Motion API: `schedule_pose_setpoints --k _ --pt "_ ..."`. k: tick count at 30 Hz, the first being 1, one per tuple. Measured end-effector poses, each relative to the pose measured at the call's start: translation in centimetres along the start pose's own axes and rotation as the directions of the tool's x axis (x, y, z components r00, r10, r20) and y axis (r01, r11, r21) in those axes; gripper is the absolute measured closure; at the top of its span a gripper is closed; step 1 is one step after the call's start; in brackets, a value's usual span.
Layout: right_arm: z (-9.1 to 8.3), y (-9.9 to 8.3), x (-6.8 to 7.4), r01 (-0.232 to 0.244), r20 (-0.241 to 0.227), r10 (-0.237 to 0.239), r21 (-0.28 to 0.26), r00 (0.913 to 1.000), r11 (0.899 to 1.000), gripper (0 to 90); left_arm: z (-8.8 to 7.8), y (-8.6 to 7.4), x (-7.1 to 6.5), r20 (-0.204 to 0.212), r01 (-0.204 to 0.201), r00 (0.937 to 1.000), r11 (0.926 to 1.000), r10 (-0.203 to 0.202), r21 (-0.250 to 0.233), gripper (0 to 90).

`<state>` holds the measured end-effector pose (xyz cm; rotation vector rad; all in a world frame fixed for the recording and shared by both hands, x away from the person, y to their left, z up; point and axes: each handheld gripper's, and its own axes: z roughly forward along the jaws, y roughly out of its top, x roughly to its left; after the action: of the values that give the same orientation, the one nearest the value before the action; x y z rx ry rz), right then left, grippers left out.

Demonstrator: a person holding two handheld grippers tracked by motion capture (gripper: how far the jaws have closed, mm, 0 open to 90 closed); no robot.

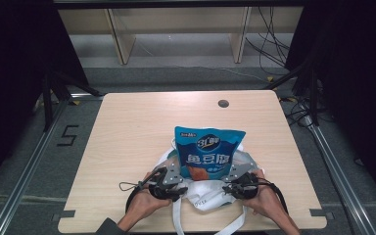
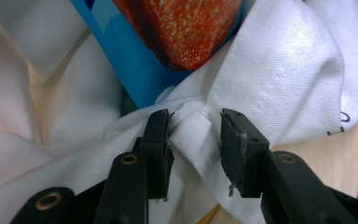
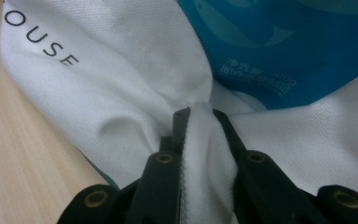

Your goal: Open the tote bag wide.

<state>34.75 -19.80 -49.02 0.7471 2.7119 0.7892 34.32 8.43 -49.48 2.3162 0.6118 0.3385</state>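
A blue snack bag (image 1: 208, 154) printed with white characters stands in the mouth of a white cloth bag (image 1: 205, 193) near the table's front edge. My left gripper (image 1: 177, 184) holds the cloth bag's left rim, my right gripper (image 1: 231, 185) its right rim. In the left gripper view, the left gripper (image 2: 195, 135) pinches a thick fold of the white cloth (image 2: 289, 60), with the snack bag's blue and orange print (image 2: 135, 70) just behind. In the right gripper view, the right gripper (image 3: 200, 121) is shut tight on bunched cloth (image 3: 121, 79) below the snack bag (image 3: 279, 46).
The wooden table (image 1: 127, 127) has a round hole (image 1: 223, 103) at the back. The bag's white straps (image 1: 176, 220) hang over the front edge. A wooden frame (image 1: 122, 39) and loose cables (image 1: 274, 49) lie beyond the table.
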Motion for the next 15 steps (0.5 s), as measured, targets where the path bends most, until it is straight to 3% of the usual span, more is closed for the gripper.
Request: schedule_pose_setpoints --k 1,4,6,8,10,15 --pt "0.0 0.0 -0.2 0.017 -0.004 -0.017 -0.007 0.9999 1.0 83.4 0.0 0.1 0.2 -0.005 -0.003 1.0 1.0 0.003 0.001 63.5" --pt "0.3 0.3 -0.4 -0.012 0.036 0.012 -0.014 0.9993 1.0 83.5 0.5 0.5 1.0 -0.03 0.003 0.9995 1.0 -0.003 -0.004 64.8" --pt "0.7 0.7 -1.0 -0.021 0.055 0.022 -0.016 0.9983 1.0 83.4 0.9 0.8 1.5 -0.069 -0.015 0.9975 0.9999 0.015 0.003 65.1" --pt "1.0 1.0 -1.6 -0.02 0.062 0.021 -0.026 0.9978 0.999 83.3 1.2 1.1 2.2 -0.07 -0.01 0.9975 1.0 0.01 -0.001 65.1" --pt "1.3 1.2 -2.2 -0.029 0.066 0.032 -0.044 0.9973 0.999 83.2 1.5 1.1 2.8 -0.066 0.02 0.9976 0.9997 -0.021 -0.012 65.1" --pt "1.8 1.5 -3.4 -0.049 0.071 0.053 -0.065 0.996 0.997 81.7 1.9 1.5 3.0 -0.087 0.019 0.996 0.9997 -0.02 -0.016 64.7"
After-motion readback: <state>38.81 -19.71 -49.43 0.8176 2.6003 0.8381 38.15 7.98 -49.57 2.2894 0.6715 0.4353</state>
